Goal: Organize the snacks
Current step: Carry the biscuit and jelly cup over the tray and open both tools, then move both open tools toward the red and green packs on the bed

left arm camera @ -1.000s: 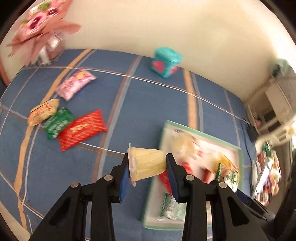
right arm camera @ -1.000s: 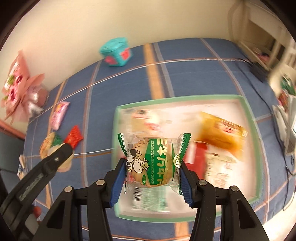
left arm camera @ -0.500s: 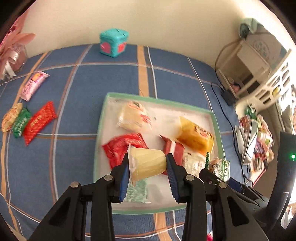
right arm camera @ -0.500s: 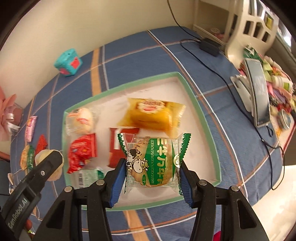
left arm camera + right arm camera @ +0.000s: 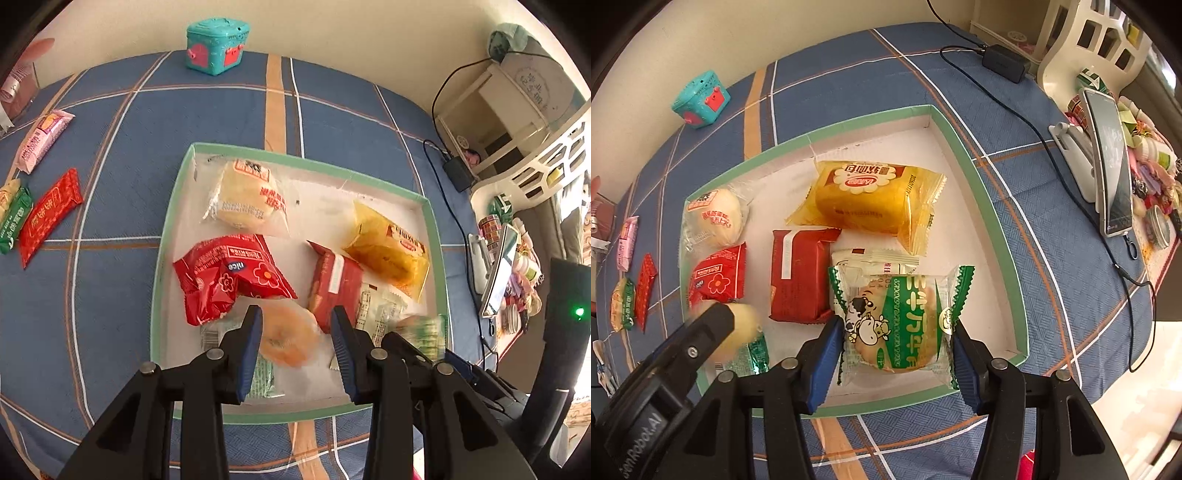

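Observation:
A green-rimmed white tray (image 5: 303,164) lies on the blue plaid cloth and holds several snacks. My left gripper (image 5: 297,332) hangs over the tray's near edge. A blurred yellow jelly cup (image 5: 288,339) sits loose between its pads, with a gap to the right pad. The same cup (image 5: 738,328) shows blurred past the left finger in the right wrist view. My right gripper (image 5: 897,336) hovers over the tray's near right corner, its jaws opening. The green cow-print bun packet (image 5: 901,325) is still between them, with the pads only at its wrapper edges.
In the tray lie a yellow bread packet (image 5: 871,195), two red packets (image 5: 229,273) and a white bun (image 5: 243,199). Pink (image 5: 42,142), red (image 5: 50,218) and green (image 5: 14,221) snacks lie on the cloth at the left. A teal box (image 5: 216,46) stands at the back. A charger (image 5: 1003,61) and phone (image 5: 1108,162) are at the right.
Both grippers swung from the cloth to above the tray and sank. The jelly cup, gripped sideways before, has turned and blurred between the left pads. The green packet sits lower and wider.

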A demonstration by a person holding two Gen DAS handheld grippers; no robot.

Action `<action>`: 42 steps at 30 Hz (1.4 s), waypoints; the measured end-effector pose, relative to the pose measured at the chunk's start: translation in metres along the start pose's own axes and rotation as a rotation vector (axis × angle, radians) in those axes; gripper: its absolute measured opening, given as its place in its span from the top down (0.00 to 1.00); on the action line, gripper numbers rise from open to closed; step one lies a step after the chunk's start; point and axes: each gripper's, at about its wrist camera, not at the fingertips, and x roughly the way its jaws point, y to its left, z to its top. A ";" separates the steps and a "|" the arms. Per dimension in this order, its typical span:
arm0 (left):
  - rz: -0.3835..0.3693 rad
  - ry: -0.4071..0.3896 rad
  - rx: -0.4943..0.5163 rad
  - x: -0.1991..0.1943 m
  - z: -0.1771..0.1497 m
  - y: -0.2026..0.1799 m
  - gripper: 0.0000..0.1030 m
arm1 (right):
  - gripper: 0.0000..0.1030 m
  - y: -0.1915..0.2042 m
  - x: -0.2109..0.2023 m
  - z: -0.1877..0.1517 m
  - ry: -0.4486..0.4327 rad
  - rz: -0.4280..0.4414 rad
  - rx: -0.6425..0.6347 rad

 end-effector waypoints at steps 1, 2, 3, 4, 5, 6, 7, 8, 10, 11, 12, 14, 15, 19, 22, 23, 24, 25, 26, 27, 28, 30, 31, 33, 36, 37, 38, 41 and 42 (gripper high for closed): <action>-0.003 0.000 -0.002 -0.001 0.001 0.001 0.61 | 0.42 0.000 0.000 0.000 -0.002 -0.001 -0.001; -0.007 -0.002 -0.005 -0.003 0.001 0.002 0.60 | 0.41 0.001 0.000 0.002 -0.003 0.000 -0.001; -0.010 -0.005 -0.010 -0.004 0.001 0.004 0.59 | 0.41 0.001 -0.001 0.002 -0.005 0.002 0.001; -0.008 -0.007 -0.014 -0.006 0.002 0.005 0.58 | 0.40 0.001 -0.001 0.003 -0.007 0.004 0.002; -0.004 -0.010 -0.018 -0.007 0.003 0.007 0.54 | 0.38 0.001 -0.002 0.004 -0.010 0.005 0.004; 0.001 -0.013 -0.022 -0.008 0.004 0.009 0.52 | 0.36 0.001 -0.002 0.004 -0.011 0.005 0.007; 0.008 -0.017 -0.026 -0.009 0.005 0.011 0.50 | 0.36 0.000 -0.003 0.004 -0.013 0.005 0.008; 0.021 -0.022 -0.031 -0.010 0.006 0.014 0.47 | 0.35 0.000 -0.004 0.005 -0.016 0.007 0.009; 0.058 -0.032 -0.037 -0.012 0.009 0.020 0.37 | 0.32 0.002 -0.007 0.005 -0.025 0.014 0.009; 0.083 -0.038 -0.040 -0.013 0.010 0.024 0.33 | 0.30 0.003 -0.009 0.005 -0.032 0.018 0.006; 0.114 -0.046 -0.043 -0.014 0.011 0.029 0.31 | 0.28 0.006 -0.010 0.006 -0.038 0.019 0.003; 0.173 -0.059 -0.051 -0.016 0.014 0.039 0.26 | 0.26 0.011 -0.014 0.006 -0.051 0.015 -0.011; 0.200 -0.066 -0.057 -0.017 0.015 0.045 0.24 | 0.24 0.015 -0.014 0.007 -0.058 0.014 -0.016; 0.296 -0.088 -0.068 -0.021 0.018 0.066 0.23 | 0.21 0.026 -0.023 0.007 -0.096 0.037 -0.027; 0.363 -0.114 -0.062 -0.026 0.021 0.080 0.14 | 0.20 0.037 -0.027 0.006 -0.114 0.041 -0.057; 0.381 -0.123 -0.060 -0.028 0.022 0.084 0.13 | 0.20 0.039 -0.027 0.005 -0.115 0.043 -0.063; 0.391 -0.129 -0.060 -0.029 0.023 0.088 0.13 | 0.19 0.042 -0.027 0.005 -0.115 0.046 -0.068; 0.400 -0.134 -0.059 -0.031 0.025 0.092 0.13 | 0.19 0.045 -0.026 0.005 -0.115 0.050 -0.075; 0.402 -0.138 -0.059 -0.033 0.026 0.094 0.13 | 0.19 0.048 -0.026 0.004 -0.114 0.054 -0.082; 0.405 -0.142 -0.061 -0.034 0.026 0.097 0.13 | 0.19 0.051 -0.025 0.004 -0.113 0.056 -0.088; 0.409 -0.144 -0.063 -0.035 0.027 0.099 0.12 | 0.19 0.055 -0.025 0.003 -0.111 0.059 -0.095; 0.417 -0.149 -0.066 -0.036 0.028 0.103 0.12 | 0.18 0.058 -0.024 0.002 -0.109 0.063 -0.102; 0.420 -0.151 -0.068 -0.037 0.029 0.104 0.12 | 0.18 0.060 -0.023 0.002 -0.108 0.066 -0.104; 0.423 -0.154 -0.073 -0.038 0.029 0.107 0.12 | 0.18 0.061 -0.023 0.001 -0.108 0.069 -0.103; 0.422 -0.158 -0.088 -0.039 0.030 0.110 0.11 | 0.16 0.062 -0.022 0.001 -0.111 0.069 -0.100; 0.422 -0.158 -0.091 -0.039 0.029 0.110 0.11 | 0.15 0.061 -0.022 0.001 -0.115 0.068 -0.099; 0.421 -0.158 -0.093 -0.039 0.029 0.110 0.10 | 0.14 0.061 -0.022 0.002 -0.122 0.067 -0.099; 0.420 -0.158 -0.098 -0.039 0.029 0.111 0.07 | 0.03 0.061 -0.023 0.002 -0.136 0.066 -0.102; 0.419 -0.158 -0.098 -0.039 0.029 0.111 0.07 | 0.00 0.062 -0.024 0.002 -0.140 0.069 -0.102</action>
